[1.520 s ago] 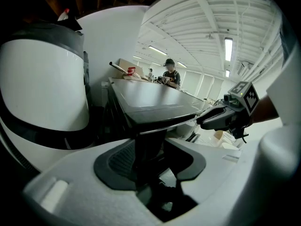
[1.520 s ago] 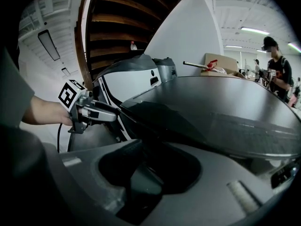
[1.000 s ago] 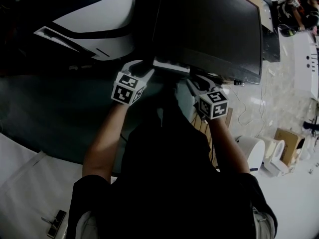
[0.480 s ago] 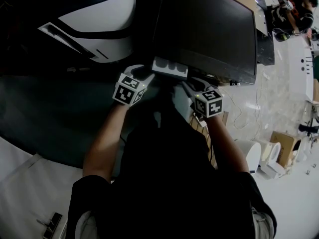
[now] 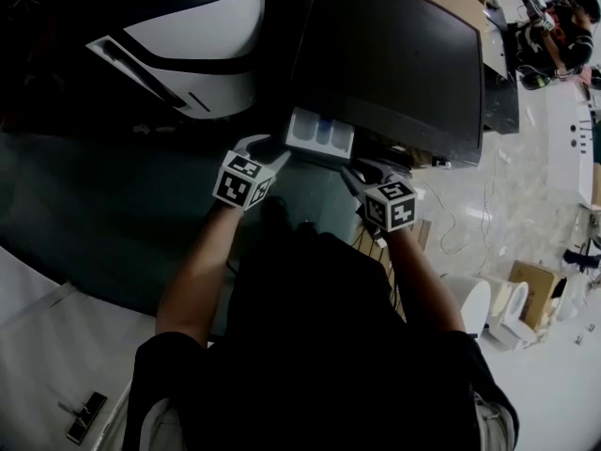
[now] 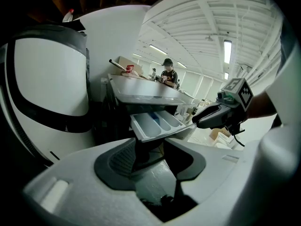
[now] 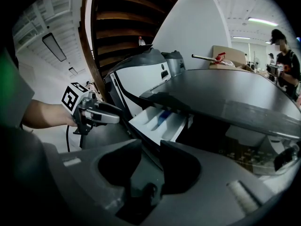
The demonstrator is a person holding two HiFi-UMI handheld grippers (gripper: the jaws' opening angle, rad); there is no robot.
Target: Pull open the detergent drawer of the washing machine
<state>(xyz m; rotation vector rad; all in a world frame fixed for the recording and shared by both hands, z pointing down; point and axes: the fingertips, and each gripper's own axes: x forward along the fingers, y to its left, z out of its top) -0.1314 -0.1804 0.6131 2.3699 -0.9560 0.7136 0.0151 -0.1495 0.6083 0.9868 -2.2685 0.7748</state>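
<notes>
The white detergent drawer (image 5: 319,134) sticks out of the dark washing machine (image 5: 394,54), and its compartments (image 6: 157,125) show from above. My left gripper (image 5: 266,150) is at the drawer's left front corner. In the left gripper view the dark front panel (image 6: 143,147) fills the gap between the jaws of that gripper (image 6: 150,149), which stand wide and shut on it. My right gripper (image 5: 360,172) is at the right front corner. In the right gripper view the panel's edge (image 7: 136,131) runs between this gripper's (image 7: 151,154) jaws, which hold it.
A white rounded appliance (image 5: 202,36) stands just left of the machine. On the pale floor to the right are a white bin (image 5: 474,289), a cardboard box (image 5: 535,271) and loose cables (image 5: 460,219). A person (image 5: 559,36) works far behind the machine.
The drawer has slid farther out of the machine. Both grippers have drawn back toward me with it, each staying at its own front corner.
</notes>
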